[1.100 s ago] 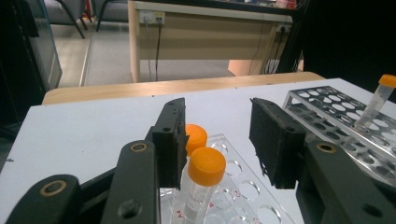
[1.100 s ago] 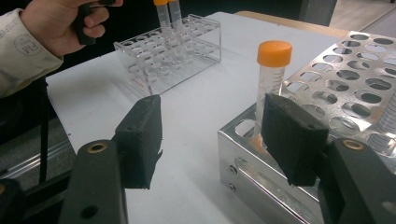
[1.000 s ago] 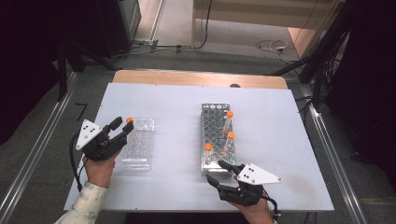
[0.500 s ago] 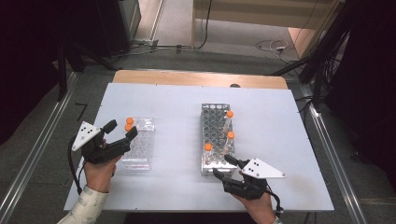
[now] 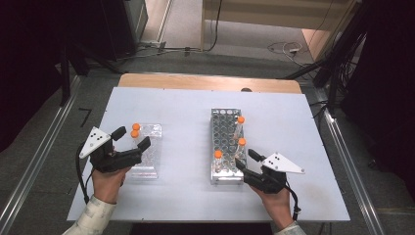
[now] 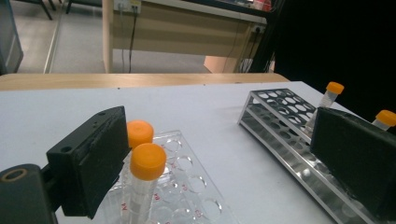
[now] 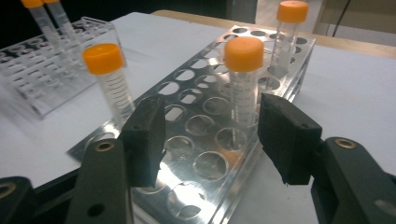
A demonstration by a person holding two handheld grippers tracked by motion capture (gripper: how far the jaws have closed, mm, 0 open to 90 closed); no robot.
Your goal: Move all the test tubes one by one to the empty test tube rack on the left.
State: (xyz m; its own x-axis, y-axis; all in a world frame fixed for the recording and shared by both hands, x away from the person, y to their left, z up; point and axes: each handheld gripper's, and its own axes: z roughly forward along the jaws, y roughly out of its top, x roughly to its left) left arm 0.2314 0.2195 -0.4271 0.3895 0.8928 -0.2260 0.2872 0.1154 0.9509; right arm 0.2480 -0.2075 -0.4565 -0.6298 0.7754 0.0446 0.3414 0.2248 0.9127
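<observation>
High view: left gripper [image 5: 131, 139] sits at the near-left corner of the clear plastic tube rack [image 5: 147, 149], jaws spread wide and just been opening, straddling the rack's left part; two orange-capped clear tubes [image 5: 135, 130] stand in the rack just beyond the jaw tips, not gripped. Right gripper [image 5: 244, 159] is at the near end of the metal perforated tube rack [image 5: 225, 142], jaws apart, just been closing a little, nothing pinched. Left gripper view: both capped tubes stand just beside the left-hand jaw, apparently untouched; the other jaw is well apart. Right gripper view: an orange-capped graduated tube [image 7: 243, 77] stands in the metal rack just beyond the gap between the jaws, clear of both pads.
</observation>
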